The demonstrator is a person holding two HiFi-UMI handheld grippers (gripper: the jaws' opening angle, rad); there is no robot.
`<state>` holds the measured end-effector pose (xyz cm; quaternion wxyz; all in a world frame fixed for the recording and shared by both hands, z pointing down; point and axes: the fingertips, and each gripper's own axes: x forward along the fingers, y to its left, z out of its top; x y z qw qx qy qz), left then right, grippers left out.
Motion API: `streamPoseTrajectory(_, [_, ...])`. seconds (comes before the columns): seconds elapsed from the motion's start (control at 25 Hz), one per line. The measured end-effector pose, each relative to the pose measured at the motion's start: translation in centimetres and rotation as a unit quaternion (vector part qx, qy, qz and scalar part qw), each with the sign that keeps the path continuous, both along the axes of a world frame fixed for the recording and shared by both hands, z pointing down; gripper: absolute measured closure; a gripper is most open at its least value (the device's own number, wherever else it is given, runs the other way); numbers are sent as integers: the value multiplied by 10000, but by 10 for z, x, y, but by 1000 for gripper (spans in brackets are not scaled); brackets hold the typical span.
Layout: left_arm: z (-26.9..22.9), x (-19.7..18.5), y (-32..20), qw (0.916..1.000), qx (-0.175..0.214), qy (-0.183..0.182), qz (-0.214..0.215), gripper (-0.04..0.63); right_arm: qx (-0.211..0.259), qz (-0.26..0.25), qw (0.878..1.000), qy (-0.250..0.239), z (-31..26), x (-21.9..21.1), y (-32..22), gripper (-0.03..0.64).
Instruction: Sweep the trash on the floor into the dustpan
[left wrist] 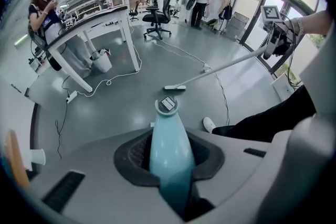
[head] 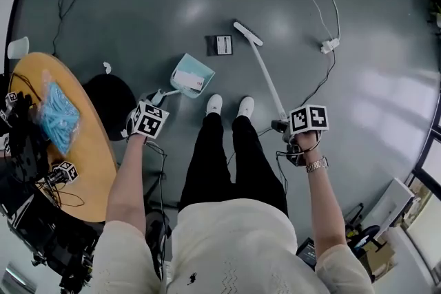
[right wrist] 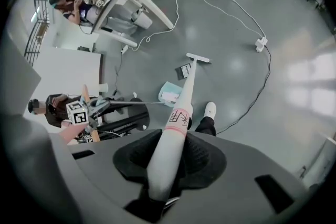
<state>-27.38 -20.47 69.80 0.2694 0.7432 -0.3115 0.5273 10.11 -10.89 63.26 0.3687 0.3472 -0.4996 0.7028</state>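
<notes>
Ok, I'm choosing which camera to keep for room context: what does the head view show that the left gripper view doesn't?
Only the head view: the blue bundle on the wooden table, and the left gripper seen from outside. Only the left gripper view: a white workbench, an office chair and a standing person far across the room. Both: the dustpan, its handle gripped by the left gripper, and the broom held in the right gripper.

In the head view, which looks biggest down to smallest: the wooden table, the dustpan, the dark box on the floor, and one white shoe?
Largest to smallest:
1. wooden table
2. dustpan
3. dark box and white shoe: too alike to rank.
</notes>
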Motion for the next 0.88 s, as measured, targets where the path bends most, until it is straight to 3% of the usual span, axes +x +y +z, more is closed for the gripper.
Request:
streamPoseTrajectory(0.32, [4, -13, 8, 9998, -13, 207, -9, 502, -222, 16, 9996, -163, -9, -78, 52, 512])
streamPoseTrajectory(0.88, [8, -21, 27, 9995, 27, 310, -55, 502, -912, -1409, 9843, -537, -33, -143, 122, 512])
